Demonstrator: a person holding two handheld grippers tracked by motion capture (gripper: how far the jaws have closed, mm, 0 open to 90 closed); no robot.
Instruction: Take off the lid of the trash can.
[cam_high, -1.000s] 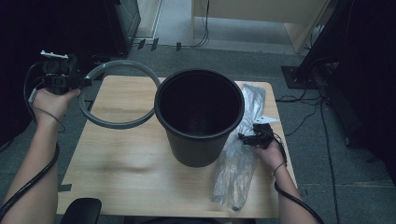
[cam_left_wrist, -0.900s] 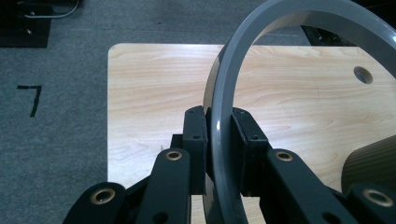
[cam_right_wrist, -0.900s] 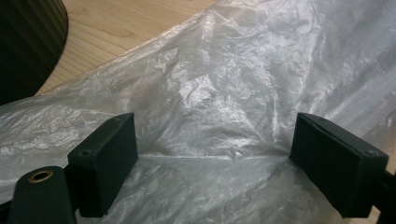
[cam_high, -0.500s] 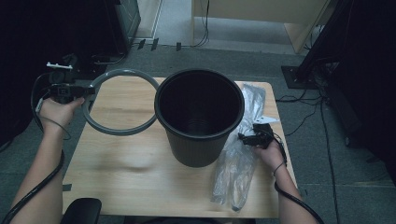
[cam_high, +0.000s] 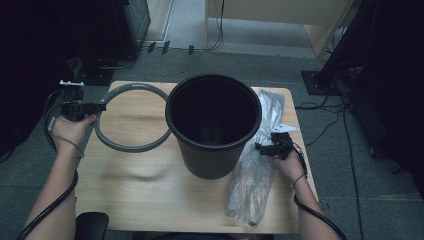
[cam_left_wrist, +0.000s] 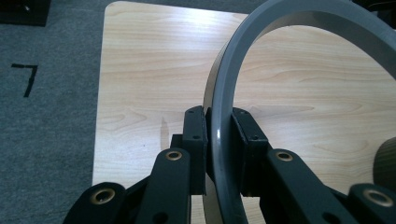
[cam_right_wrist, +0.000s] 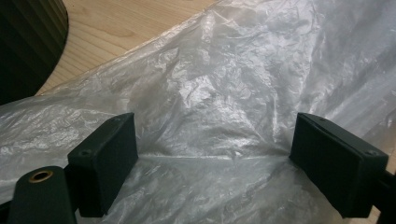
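Note:
A grey plastic ring (cam_high: 131, 148) hangs over the left part of the wooden table (cam_high: 140, 200), its right side close to a tall black bucket (cam_high: 214, 150). My left gripper (cam_high: 99, 106) is shut on the ring's left edge. In the left gripper view the pads pinch the ring (cam_left_wrist: 280, 18) at the left gripper (cam_left_wrist: 218, 140). A crumpled clear plastic bag (cam_high: 252, 180) lies to the right of the bucket. My right gripper (cam_high: 261, 147) rests low over the bag, open. In the right gripper view the right gripper (cam_right_wrist: 215, 154) has wide jaws either side of the bag (cam_right_wrist: 224, 84).
The bucket (cam_right_wrist: 28, 42) stands upright in the table's middle, empty inside. Bare wood lies in front of the ring and bucket. Grey carpet, cables and dark equipment surround the table; a pale desk stands at the back.
My left hand has come down and nearer with the grey ring still gripped, bringing the ring lower over the table. The right hand and the bag have not moved.

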